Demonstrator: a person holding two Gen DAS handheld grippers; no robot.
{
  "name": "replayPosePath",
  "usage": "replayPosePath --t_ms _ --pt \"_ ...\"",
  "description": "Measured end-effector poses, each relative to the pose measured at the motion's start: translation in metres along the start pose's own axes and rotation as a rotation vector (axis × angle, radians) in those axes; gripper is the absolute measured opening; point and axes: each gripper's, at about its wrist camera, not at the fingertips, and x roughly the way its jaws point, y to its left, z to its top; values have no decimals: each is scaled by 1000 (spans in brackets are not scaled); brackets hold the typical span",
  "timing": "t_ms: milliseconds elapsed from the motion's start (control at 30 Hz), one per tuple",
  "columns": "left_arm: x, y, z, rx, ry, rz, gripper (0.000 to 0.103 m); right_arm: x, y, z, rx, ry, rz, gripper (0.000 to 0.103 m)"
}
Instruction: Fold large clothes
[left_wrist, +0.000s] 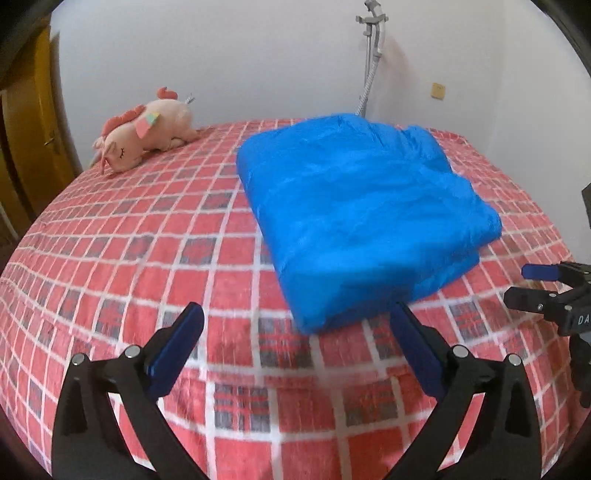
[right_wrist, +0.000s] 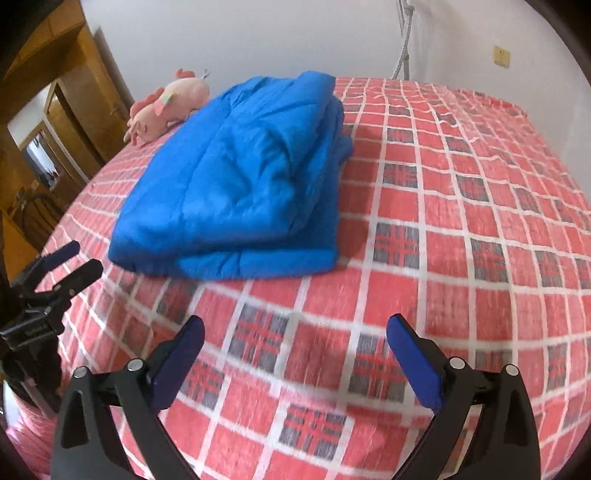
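A bright blue padded garment (left_wrist: 354, 206) lies folded into a thick rectangular bundle on the red checked bed; it also shows in the right wrist view (right_wrist: 236, 184). My left gripper (left_wrist: 295, 317) is open and empty, just short of the bundle's near corner, above the bedspread. My right gripper (right_wrist: 295, 332) is open and empty, a little back from the bundle's near edge. The right gripper also shows at the right edge of the left wrist view (left_wrist: 532, 284), and the left gripper at the left edge of the right wrist view (right_wrist: 77, 262).
The red checked bedspread (left_wrist: 129, 258) covers the whole bed. A pink plush toy (left_wrist: 144, 136) lies at the far left by the wall. A garment steamer pole (left_wrist: 373, 55) stands behind the bed. A wooden door (right_wrist: 74, 92) is at the left.
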Motion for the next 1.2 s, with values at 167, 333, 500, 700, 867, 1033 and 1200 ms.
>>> replayPosePath --t_ms 167,333,500,700,867,1033,1200 --pt "-6 2 -14 -33 16 -11 100 -9 17 -20 -32 -21 -20 99" --pt "-20 2 -23 -38 -8 8 100 -20 23 -29 -27 -40 -6 99" --pt "-32 3 -26 -44 -19 24 100 -35 31 -36 -34 -58 0 99" --pt "-48 6 -30 -54 -44 34 100 -47 38 -41 -46 -68 21 99" --pt "-60 5 -32 -49 -62 44 100 -57 45 -42 -55 -90 28 99" --pt "-68 4 -34 -48 -71 48 100 -64 49 -43 -67 -106 30 99" --pt "-74 3 -36 -47 -80 52 100 -69 53 -46 -71 -116 26 99"
